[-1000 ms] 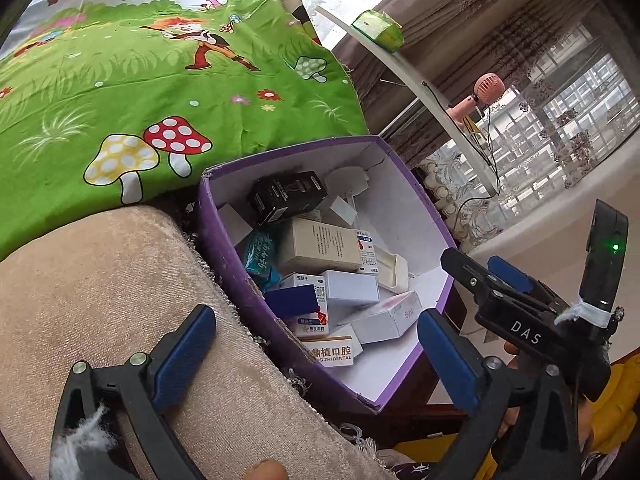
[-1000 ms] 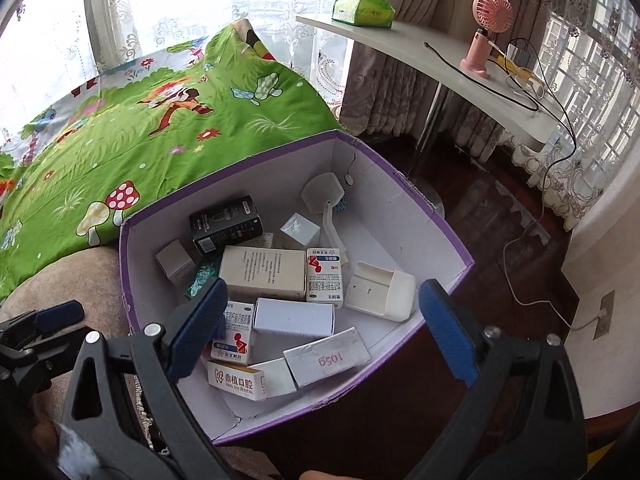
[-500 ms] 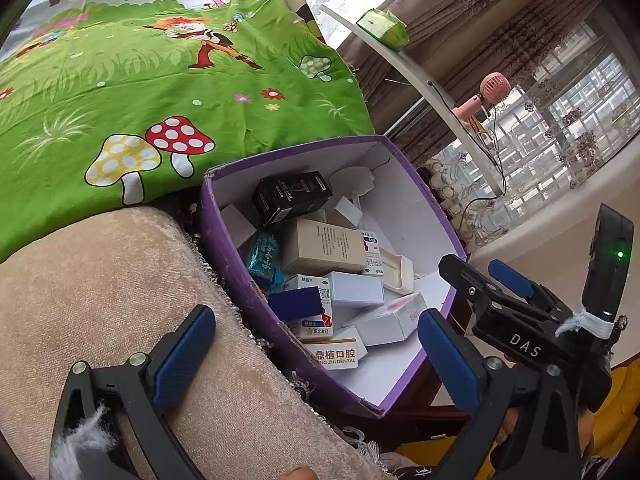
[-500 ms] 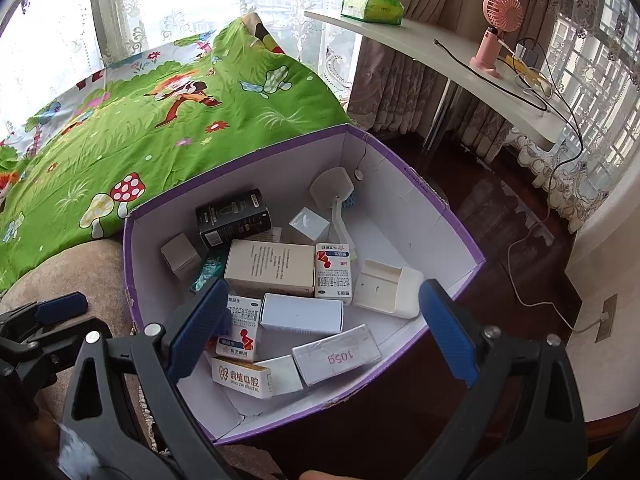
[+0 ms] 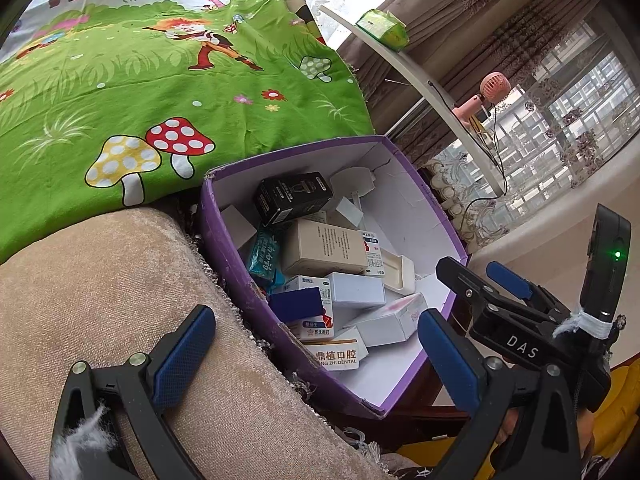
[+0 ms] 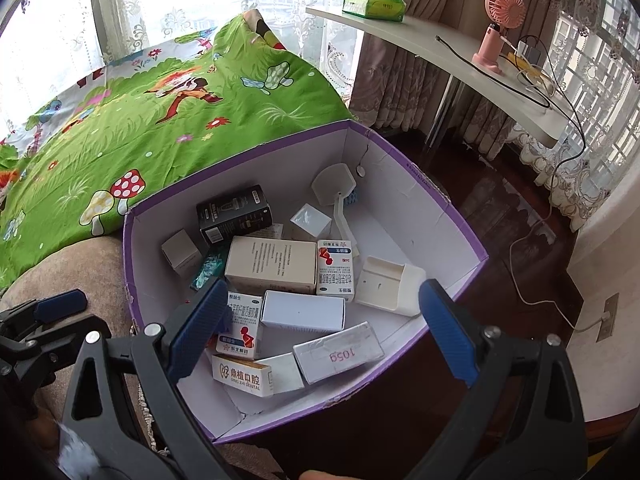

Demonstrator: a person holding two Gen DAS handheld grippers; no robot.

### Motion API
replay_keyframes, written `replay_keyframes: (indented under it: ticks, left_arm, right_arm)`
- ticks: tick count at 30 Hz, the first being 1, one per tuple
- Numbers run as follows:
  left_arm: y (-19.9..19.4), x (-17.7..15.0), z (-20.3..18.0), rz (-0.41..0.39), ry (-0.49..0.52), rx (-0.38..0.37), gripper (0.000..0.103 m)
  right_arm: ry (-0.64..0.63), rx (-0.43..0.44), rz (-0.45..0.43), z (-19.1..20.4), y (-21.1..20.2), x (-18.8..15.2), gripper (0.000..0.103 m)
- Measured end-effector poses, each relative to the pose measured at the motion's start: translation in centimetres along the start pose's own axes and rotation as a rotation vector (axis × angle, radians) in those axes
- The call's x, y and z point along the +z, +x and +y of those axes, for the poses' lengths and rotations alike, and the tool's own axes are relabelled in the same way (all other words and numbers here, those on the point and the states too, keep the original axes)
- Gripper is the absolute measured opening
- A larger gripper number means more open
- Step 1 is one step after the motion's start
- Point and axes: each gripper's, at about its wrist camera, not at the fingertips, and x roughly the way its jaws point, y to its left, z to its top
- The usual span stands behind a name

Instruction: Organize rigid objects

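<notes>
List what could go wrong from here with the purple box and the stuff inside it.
1. The purple box seems to overhang the beige cushion above the dark floor; pressing on its outer side might tip it.
2. The small cartons lie piled loosely, so lifting the beige carton could drag the red-and-white carton beside it.
3. Both the right gripper and the left gripper are open close together and could collide.

"DAS" on right tongs (image 5: 520,346); "105g" on white carton (image 6: 338,356).
</notes>
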Motion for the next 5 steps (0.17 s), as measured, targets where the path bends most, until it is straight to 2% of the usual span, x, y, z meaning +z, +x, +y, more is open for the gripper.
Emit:
replay_keyframes:
  ticks: [5]
  left_arm:
    - [0.15, 0.03, -0.20, -0.001, 0.015, 0.017, 0.102]
  right_arm:
    - [0.001, 0.000, 0.002, -0.04, 0.08, -0.05, 0.097]
